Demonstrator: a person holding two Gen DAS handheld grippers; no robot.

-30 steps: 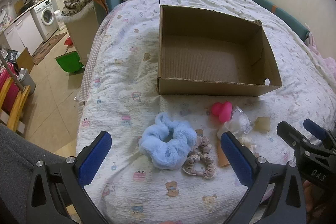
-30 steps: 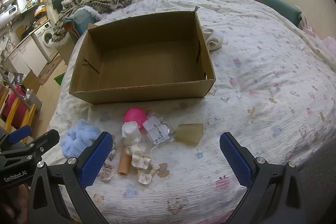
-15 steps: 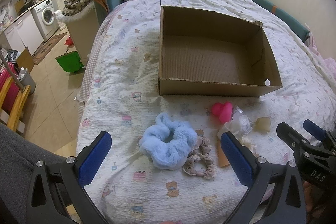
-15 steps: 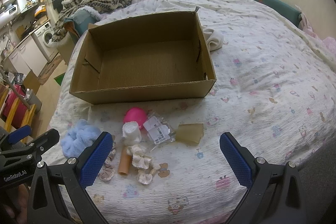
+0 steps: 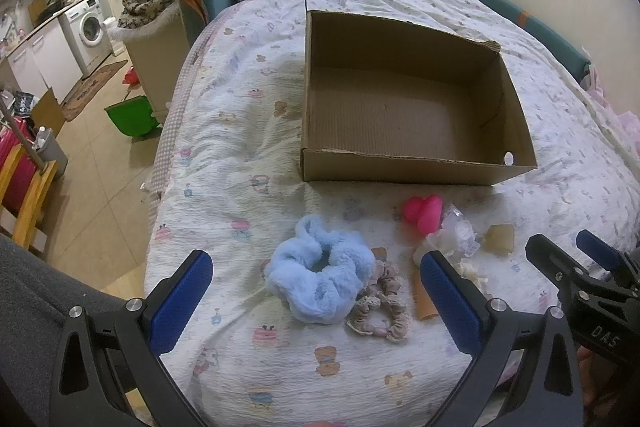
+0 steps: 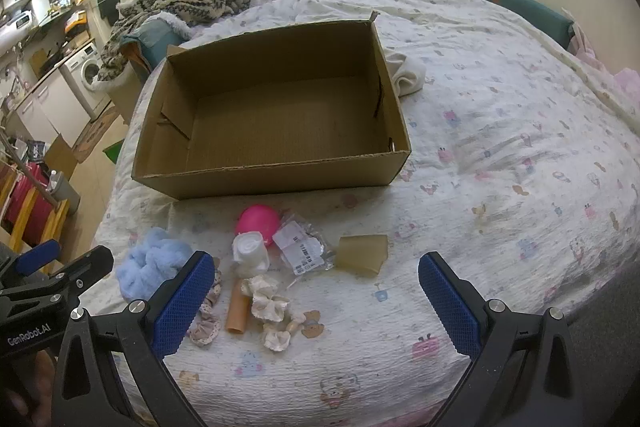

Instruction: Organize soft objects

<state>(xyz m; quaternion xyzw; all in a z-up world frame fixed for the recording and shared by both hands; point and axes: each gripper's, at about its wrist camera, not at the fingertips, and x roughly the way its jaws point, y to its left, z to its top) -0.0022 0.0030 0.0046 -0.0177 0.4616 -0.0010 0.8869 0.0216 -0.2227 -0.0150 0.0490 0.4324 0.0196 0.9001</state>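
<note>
Just beyond my left gripper [image 5: 316, 291], whose fingers are spread wide, the blue fluffy scrunchie [image 5: 318, 281] lies on the bedspread [image 5: 224, 163] touching a beige scrunchie [image 5: 380, 311], the cardboard box [image 5: 404, 169] farther off, my right gripper [image 6: 316, 291] equally spread.

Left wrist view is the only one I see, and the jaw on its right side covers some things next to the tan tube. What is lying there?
Observer: The right wrist view shows a cream scrunchie lying against the tan tube, on the tube's right.
Operator: Is something behind the cardboard box?
Observer: Yes. A white cloth lies beside the right wall of the cardboard box, near its far corner.
Operator: Does the right gripper hold anything?
Observer: No. The right gripper has its jaws wide open and grips nothing.
</note>
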